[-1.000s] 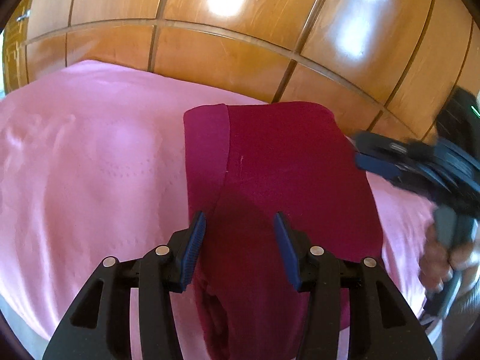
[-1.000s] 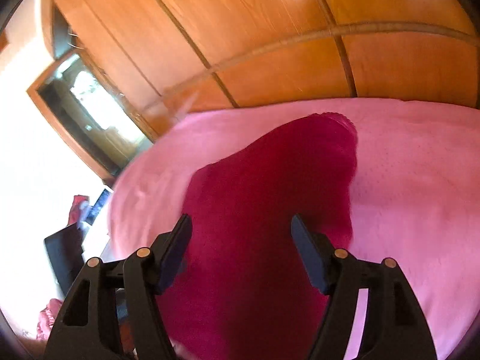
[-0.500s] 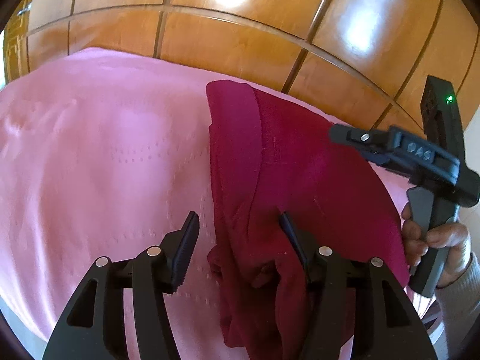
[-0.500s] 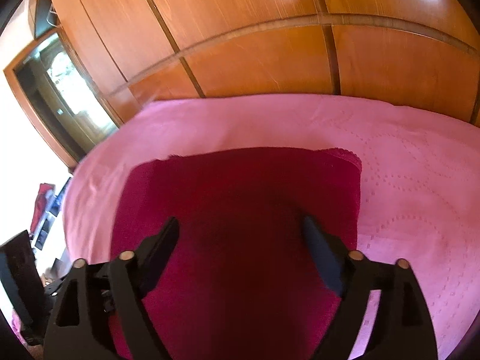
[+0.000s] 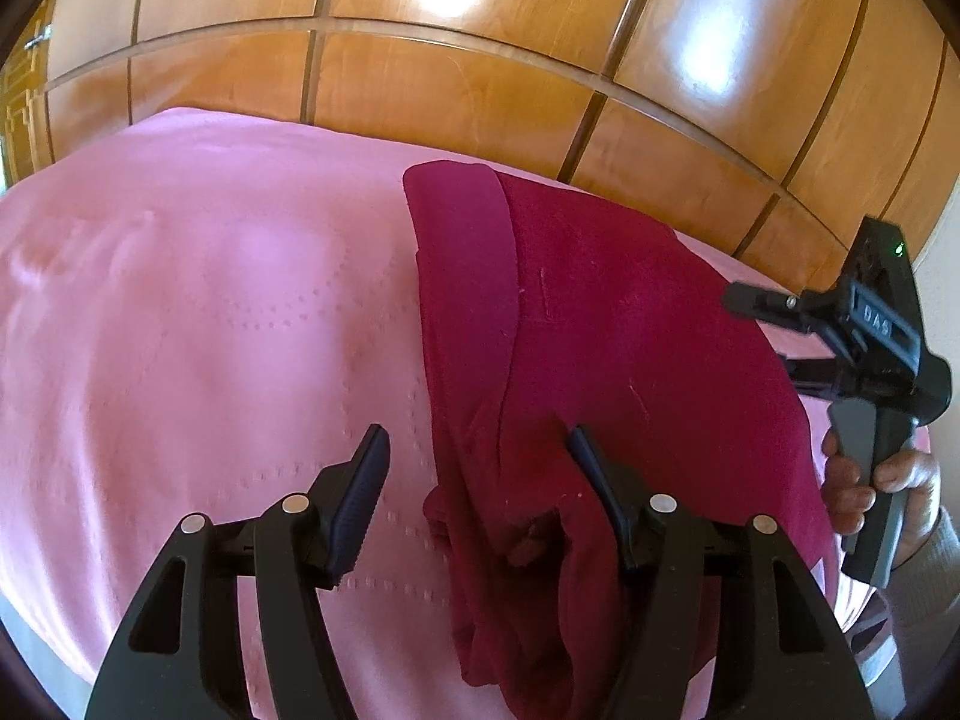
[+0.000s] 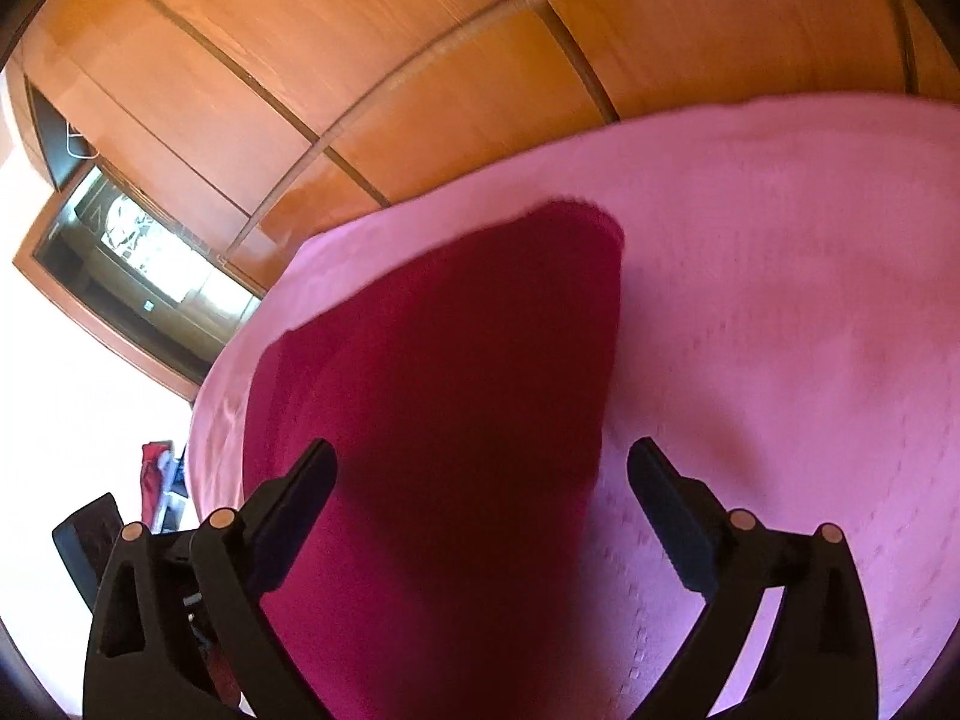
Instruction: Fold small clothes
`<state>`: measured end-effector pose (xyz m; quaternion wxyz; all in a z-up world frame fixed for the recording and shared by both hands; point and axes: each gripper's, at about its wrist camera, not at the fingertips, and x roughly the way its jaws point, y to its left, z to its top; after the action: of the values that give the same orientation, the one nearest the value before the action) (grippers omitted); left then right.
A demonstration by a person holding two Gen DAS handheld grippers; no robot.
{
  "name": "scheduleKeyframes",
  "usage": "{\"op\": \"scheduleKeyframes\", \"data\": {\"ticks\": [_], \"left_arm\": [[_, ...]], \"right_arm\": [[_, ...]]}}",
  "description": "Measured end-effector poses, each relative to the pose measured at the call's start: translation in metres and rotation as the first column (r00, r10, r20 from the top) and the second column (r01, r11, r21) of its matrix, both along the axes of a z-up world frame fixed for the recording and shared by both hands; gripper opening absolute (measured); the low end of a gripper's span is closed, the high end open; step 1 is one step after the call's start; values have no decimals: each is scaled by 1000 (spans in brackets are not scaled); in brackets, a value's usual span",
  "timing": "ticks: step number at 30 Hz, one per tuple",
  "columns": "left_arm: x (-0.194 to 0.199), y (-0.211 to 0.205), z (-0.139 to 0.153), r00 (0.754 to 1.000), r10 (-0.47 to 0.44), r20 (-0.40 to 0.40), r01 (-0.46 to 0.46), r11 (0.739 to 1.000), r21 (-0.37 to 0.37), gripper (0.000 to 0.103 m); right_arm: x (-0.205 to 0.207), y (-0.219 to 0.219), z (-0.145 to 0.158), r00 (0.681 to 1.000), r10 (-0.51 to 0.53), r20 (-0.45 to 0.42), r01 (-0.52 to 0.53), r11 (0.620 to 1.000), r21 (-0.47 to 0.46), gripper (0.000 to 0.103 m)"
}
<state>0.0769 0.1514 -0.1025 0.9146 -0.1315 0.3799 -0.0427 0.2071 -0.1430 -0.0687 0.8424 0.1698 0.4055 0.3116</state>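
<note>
A dark red garment (image 5: 600,330) lies folded on the pink bedspread (image 5: 210,330), a band folded along its left side. Its near end is bunched into creases. My left gripper (image 5: 477,450) hangs low over that near left edge, open; the cloth lies under and between the fingers, and the pads do not press on it. In the right wrist view the garment (image 6: 450,390) stretches away under my right gripper (image 6: 483,468), whose jaws are opening wide above the cloth. The left wrist view shows the right gripper (image 5: 756,330) at the garment's right side, held by a hand (image 5: 852,486).
Glossy wooden wardrobe panels (image 5: 480,90) stand right behind the bed. In the right wrist view a framed dark opening (image 6: 120,264) sits at the left. A black object (image 6: 84,534) and red things (image 6: 156,468) lie beyond the bed's left edge.
Both grippers' jaws have widened. The left gripper slid left, from over the garment's middle to its left edge. The right gripper sank closer to the cloth and rolled.
</note>
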Motion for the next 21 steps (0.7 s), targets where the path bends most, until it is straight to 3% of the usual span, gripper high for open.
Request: {"op": "scheduleKeyframes", "data": {"ticks": [5,12,15,16,17,21], "left_arm": [[0,2,-2,1000,-7,0,7,1000,-13,65],[4,14,-9,998,-55,0,55,995,-85,65],[7,25,-22,995,-95,1,93,978,-188,63],[9,29,-26,994,-114,2,111,964,-240,53],[9,31,-28,991,-134,5,130,950,-285,50],[9,38,-28,984,-176,29,174,915,-364,42]], "right_arm": [[1,0,-8,999,49,-23,-48,998,50,97],[0,18,-11,990,135,-24,-135,990,32,96],[3,26,-13,988,154,-35,-153,988,29,85],[3,27,-13,987,154,-34,-154,988,15,78],[2,29,-13,988,152,-32,-152,988,6,71],[-8,28,-4,990,140,-11,-140,990,15,56]]}}
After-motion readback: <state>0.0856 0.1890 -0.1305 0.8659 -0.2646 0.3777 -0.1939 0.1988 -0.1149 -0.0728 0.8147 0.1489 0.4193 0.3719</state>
